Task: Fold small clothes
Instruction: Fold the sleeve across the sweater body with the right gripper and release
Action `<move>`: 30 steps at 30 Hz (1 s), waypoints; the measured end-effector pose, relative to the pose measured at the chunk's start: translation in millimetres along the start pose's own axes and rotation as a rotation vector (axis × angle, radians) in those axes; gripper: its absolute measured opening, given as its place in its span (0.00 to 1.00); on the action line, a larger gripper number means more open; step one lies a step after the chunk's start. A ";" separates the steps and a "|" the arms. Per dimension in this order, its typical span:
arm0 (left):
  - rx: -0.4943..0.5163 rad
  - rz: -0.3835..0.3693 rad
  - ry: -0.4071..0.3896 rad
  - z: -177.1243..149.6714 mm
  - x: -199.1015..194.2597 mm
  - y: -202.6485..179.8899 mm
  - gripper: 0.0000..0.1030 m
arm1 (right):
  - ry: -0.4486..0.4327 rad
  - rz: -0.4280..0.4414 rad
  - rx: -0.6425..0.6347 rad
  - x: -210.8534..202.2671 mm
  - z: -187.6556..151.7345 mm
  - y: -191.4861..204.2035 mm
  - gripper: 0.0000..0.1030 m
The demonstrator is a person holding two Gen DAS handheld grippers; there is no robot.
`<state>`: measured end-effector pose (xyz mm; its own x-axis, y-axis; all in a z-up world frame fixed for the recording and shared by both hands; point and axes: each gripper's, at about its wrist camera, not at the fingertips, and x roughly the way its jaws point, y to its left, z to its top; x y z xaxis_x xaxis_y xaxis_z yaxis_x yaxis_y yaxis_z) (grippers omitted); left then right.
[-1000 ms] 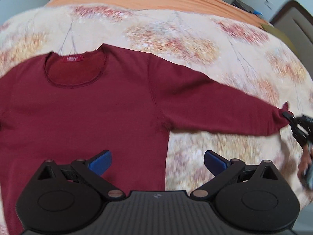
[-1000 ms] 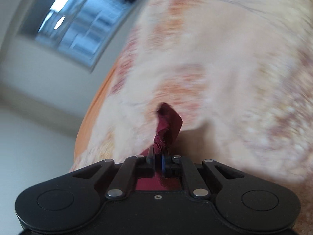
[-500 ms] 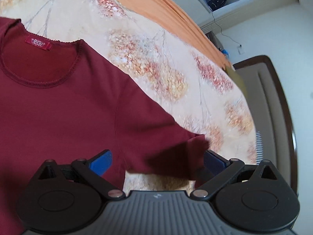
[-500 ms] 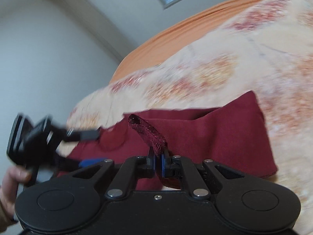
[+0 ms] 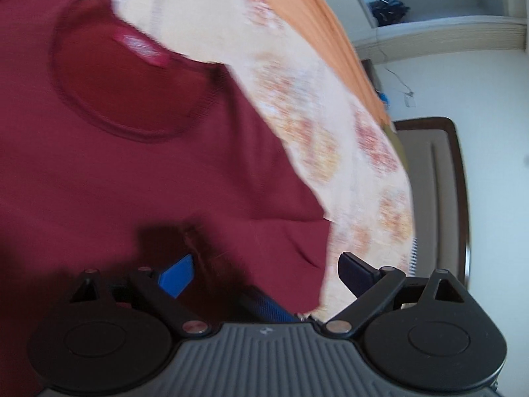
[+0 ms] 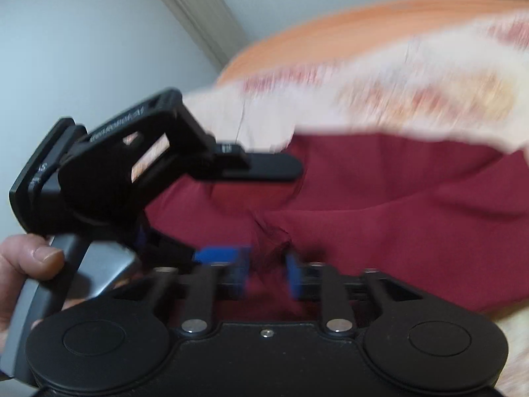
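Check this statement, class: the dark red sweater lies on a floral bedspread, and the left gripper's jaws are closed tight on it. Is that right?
Not quite. The dark red sweater does lie on the floral bedspread, but the left gripper is not closed on it: the left wrist view shows its blue fingers spread wide apart above the fabric.

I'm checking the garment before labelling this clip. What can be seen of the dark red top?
The dark red top is a soft, matte knit lying flat on the floral bedspread, neckline uppermost, with a rounded stitched collar and a red label inside it. One sleeve is folded across the body, its bunched cuff just ahead of the right gripper, whose jaws are parted. The left gripper hangs wide open over the fabric.
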<state>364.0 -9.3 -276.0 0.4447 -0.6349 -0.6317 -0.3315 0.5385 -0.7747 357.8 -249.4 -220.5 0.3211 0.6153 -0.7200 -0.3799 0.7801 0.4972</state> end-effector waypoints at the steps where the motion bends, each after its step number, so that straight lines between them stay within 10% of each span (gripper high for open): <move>1: -0.013 0.018 0.004 4.0 1.4 10.2 0.93 | 0.006 0.001 0.005 0.9 -4.2 -1.0 0.34; 11: 0.020 0.069 0.065 -7.5 28.2 41.7 0.91 | 0.015 -0.063 0.052 -59.1 -47.0 -31.5 0.40; 21: 0.051 0.022 -0.035 -32.3 58.0 45.0 0.89 | -0.029 -0.100 0.055 -104.6 -42.5 -58.1 0.42; 23: 0.057 -0.007 -0.049 -36.6 57.2 47.3 0.71 | -0.028 -0.103 0.057 -107.7 -39.3 -63.3 0.42; 25: 0.061 0.018 -0.052 -37.3 53.2 46.0 0.09 | -0.033 -0.102 0.056 -111.6 -37.7 -66.2 0.42; 30: 0.125 0.056 -0.136 -39.8 29.4 35.5 0.02 | -0.044 -0.110 0.056 -115.6 -34.4 -67.6 0.42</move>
<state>332.1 -30.9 -323.2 0.5392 -0.5259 -0.6578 -0.2572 0.6410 -0.7232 316.5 -377.2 -187.5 0.3959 0.5294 -0.7503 -0.2920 0.8473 0.4437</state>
